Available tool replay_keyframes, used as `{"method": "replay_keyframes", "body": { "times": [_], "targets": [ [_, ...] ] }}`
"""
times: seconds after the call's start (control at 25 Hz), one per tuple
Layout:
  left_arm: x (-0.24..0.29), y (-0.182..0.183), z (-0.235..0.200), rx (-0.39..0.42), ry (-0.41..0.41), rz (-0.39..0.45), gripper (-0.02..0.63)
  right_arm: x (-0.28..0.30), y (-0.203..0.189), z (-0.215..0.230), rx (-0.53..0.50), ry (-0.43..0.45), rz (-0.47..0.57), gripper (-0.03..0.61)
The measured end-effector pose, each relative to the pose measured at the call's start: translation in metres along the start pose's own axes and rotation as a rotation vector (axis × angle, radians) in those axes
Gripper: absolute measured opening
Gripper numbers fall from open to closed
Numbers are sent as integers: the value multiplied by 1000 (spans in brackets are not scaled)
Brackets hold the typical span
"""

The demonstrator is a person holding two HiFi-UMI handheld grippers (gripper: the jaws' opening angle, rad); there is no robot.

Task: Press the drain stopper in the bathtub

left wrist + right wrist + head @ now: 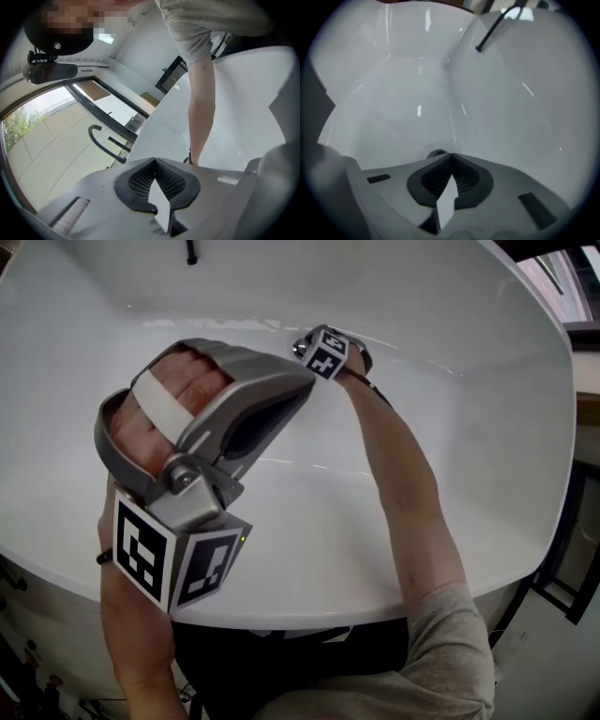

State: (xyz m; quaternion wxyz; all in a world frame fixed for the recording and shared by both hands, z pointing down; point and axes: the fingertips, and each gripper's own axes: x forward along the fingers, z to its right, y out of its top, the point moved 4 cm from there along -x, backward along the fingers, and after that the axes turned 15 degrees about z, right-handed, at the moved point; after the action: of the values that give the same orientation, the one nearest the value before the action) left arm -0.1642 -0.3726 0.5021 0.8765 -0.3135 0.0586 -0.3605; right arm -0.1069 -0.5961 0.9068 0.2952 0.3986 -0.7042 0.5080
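We count two grippers, one bathtub (pixel 441 324), one drain stopper and one thin black pipe (pixel 492 30) at the tub's far end. Each gripper carries one marker cube.

The drain stopper (pixel 436 153) shows only in the right gripper view. It is a small dark round piece on the white tub floor, just beyond the jaw tips and a little to their left. Most of it is covered by the jaws, so we cannot tell whether they touch it. In the head view the right hand and its cube (pixel 328 352) hide it completely. The black pipe is cut off by the top edge of the head view.

The right gripper (pixel 451 159) is clenched, its jaw tips meeting with nothing between them. The right arm (pixel 403 484) reaches straight out from the near right, over the rim and down to the far part of the tub floor.

The left gripper (pixel 153 161) is likewise clenched and empty. It is held up high at the near left, well apart from the tub floor. The left hand (pixel 173 399) is wrapped in the grey shell under a white strap, and its jaws are tilted upward toward the window and the person's right arm.
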Motion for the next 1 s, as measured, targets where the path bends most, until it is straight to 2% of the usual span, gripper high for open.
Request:
{"method": "replay_keyframes", "body": {
  "times": [0.08, 0.2, 0.32, 0.48, 0.6, 0.68, 0.8, 0.88, 1.0],
  "targets": [
    [0, -2, -9, -2, 20, 5, 8, -41, 20, 17, 2, -45, 52, 0],
    [-5, -12, -12, -14, 38, 0, 8, -107, 48, 20, 118, -79, 162, 1],
    [-8, -27, -10, -49, 36, -6, 8, -186, 75, 7, 162, -88, 266, 2],
    [-12, -48, -9, -110, 57, -10, 8, -327, 128, -25, 147, -145, 487, 2],
    [-11, -64, -19, -174, 126, 10, 8, -444, 161, -52, 122, -260, 647, 2],
    [-17, -65, -29, -250, 224, 9, 8, -516, 177, -80, 140, -324, 775, 1],
    [-44, -23, -56, -311, 373, 37, 8, -608, 197, -130, 185, -395, 956, 0],
    [-66, 31, -71, -333, 430, 133, 8, -651, 200, -161, 187, -429, 1024, 1],
    [-104, 117, -81, -337, 464, 271, 8, -692, 204, -201, 141, -474, 1082, 0]
  ]
}}
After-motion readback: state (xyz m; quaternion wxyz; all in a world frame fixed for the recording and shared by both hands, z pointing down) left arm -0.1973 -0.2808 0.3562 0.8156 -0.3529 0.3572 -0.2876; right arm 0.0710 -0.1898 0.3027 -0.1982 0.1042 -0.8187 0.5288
